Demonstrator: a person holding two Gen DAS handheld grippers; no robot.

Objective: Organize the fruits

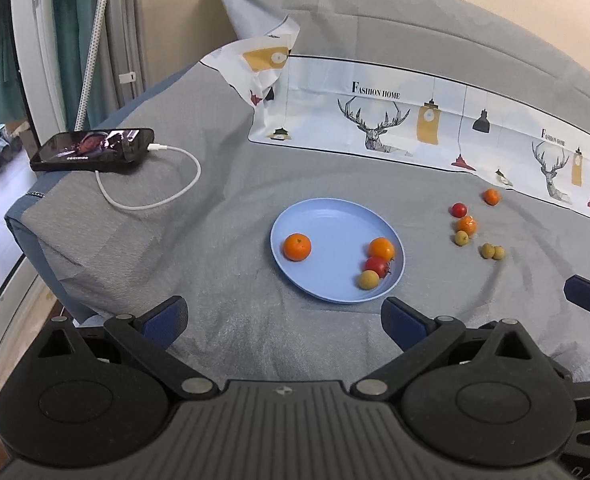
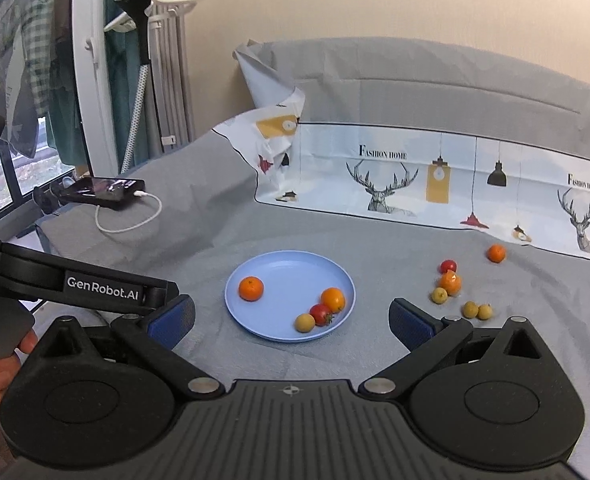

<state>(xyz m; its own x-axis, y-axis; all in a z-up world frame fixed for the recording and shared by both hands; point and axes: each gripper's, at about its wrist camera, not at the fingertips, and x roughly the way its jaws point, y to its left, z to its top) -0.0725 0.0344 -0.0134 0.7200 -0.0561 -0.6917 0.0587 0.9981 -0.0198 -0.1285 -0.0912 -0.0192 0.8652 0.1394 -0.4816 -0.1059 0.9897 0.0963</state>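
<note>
A blue plate lies on the grey bedsheet. On it are a mandarin at the left, and an orange fruit, a red tomato and a small yellow fruit at the right. Several loose fruits lie right of the plate: a tomato, oranges, yellow fruits. My left gripper is open and empty before the plate. My right gripper is open and empty, near the plate's front rim.
A black phone with a white charging cable lies at the bed's left edge. A patterned cloth runs along the back. The left gripper's body shows at the left of the right wrist view.
</note>
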